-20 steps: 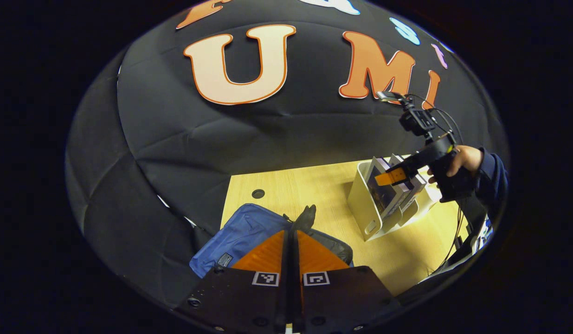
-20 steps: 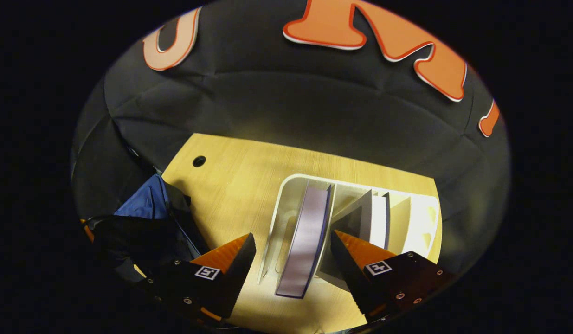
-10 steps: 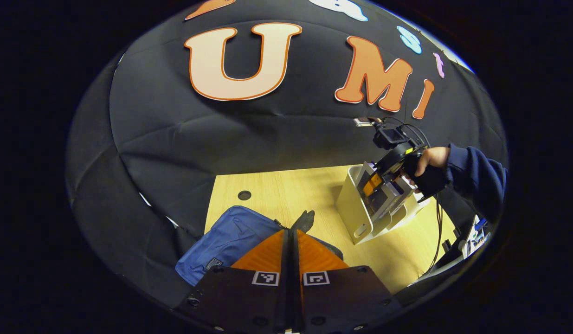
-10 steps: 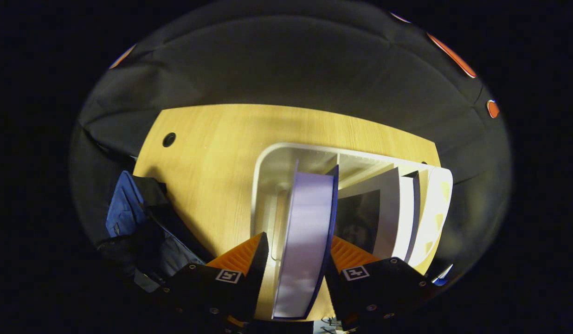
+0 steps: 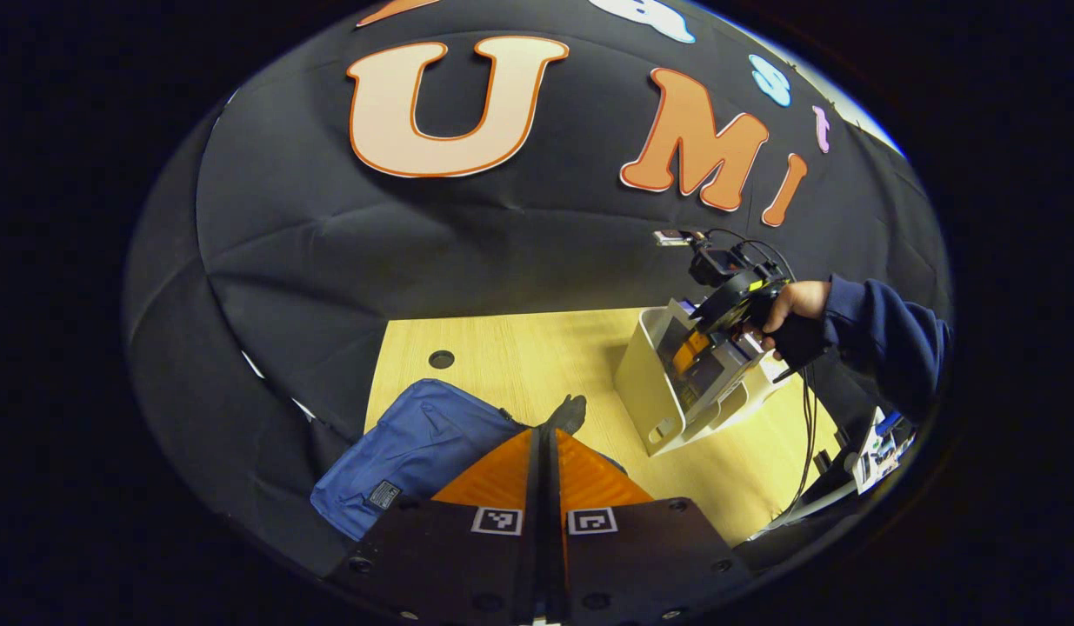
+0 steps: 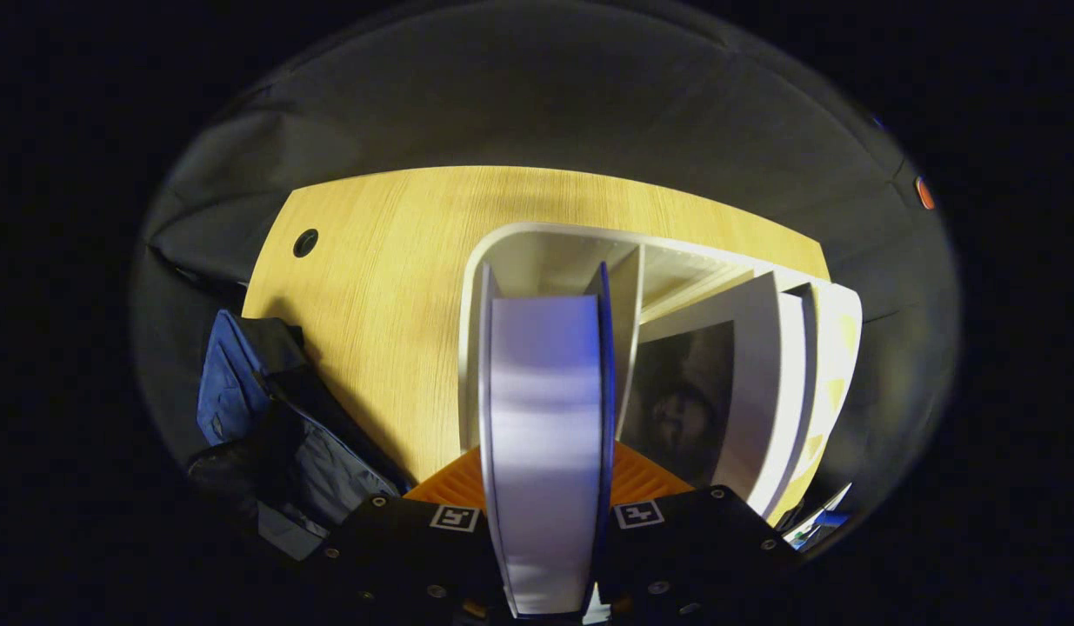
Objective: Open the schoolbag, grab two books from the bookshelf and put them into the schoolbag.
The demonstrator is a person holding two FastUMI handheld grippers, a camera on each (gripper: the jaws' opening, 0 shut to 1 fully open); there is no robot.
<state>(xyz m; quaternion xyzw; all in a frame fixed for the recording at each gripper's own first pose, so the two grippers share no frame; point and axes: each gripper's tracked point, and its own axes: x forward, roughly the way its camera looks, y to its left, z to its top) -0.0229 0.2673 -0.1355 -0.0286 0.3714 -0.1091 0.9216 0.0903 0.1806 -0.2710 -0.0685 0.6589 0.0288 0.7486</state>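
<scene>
Book-grabbing is the step in hand: my right gripper (image 6: 545,487) has its jaws pressed on both covers of the thick white-paged, blue-covered book (image 6: 545,417) standing in the white plastic bookshelf (image 6: 519,248) near the desk's right edge. My left gripper (image 5: 543,452) hovers, jaws together, over the blue fabric schoolbag (image 5: 415,443) at the desk's front-left corner. Next I judge a straight lift clear of the dividers.

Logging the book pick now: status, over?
Right tool shut on thick blue-covered book, still in white plastic bookshelf. Left tool shut, above blue fabric schoolbag. Nothing blocking.
</scene>
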